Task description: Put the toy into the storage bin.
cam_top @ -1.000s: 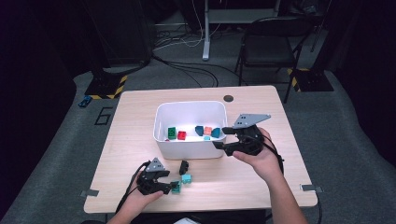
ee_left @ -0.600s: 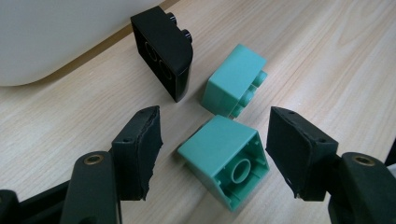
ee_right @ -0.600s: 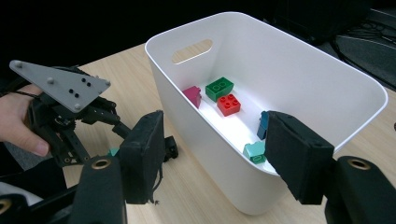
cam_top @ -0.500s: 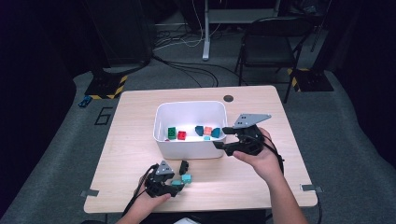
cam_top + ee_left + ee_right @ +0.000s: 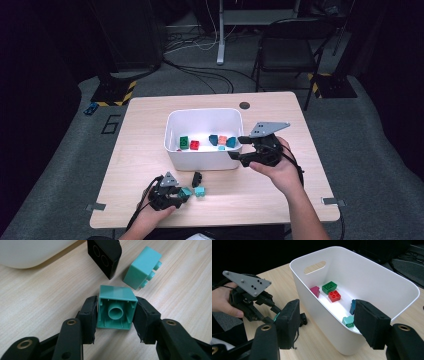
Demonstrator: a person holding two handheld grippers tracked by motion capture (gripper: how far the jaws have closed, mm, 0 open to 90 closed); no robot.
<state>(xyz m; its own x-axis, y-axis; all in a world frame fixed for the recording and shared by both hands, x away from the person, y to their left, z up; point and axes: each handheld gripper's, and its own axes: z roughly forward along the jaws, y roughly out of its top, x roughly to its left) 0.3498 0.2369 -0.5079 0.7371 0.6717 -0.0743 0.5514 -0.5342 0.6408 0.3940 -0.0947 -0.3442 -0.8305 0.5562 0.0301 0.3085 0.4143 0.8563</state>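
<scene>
While several bricks already lie in the white bin [image 5: 203,137] at frame centre of the high view, three remain on the wooden surface [image 5: 280,197] below it: a black brick [image 5: 197,178], a teal brick [image 5: 200,191], and a second teal brick [image 5: 186,192] caught in the left tongs [image 5: 179,195] at lower left. Right tongs [image 5: 239,147] hover at the bin's right rim, carrying nothing.

Left gripper view: the left tongs [image 5: 116,316] have just been closing, and both pads now press the sides of the teal brick [image 5: 116,311], hollow underside facing the camera, brick resting on the surface. Loose teal brick [image 5: 142,267] lies studs-right at upper right; black brick [image 5: 106,255] at top centre, near the bin wall at upper left.

Right gripper view: right tongs [image 5: 329,320] stand spread wide, astride the bin's near wall, nothing between them. Inside the bin [image 5: 387,280]: green [image 5: 329,287], red [image 5: 334,295], magenta [image 5: 315,291], teal [image 5: 348,321] and a blue brick partly hidden behind the right pad.

Judgement: sorting into the bin looks more than half done. One grasp is secured but not lifted; two bricks are left to pick.
</scene>
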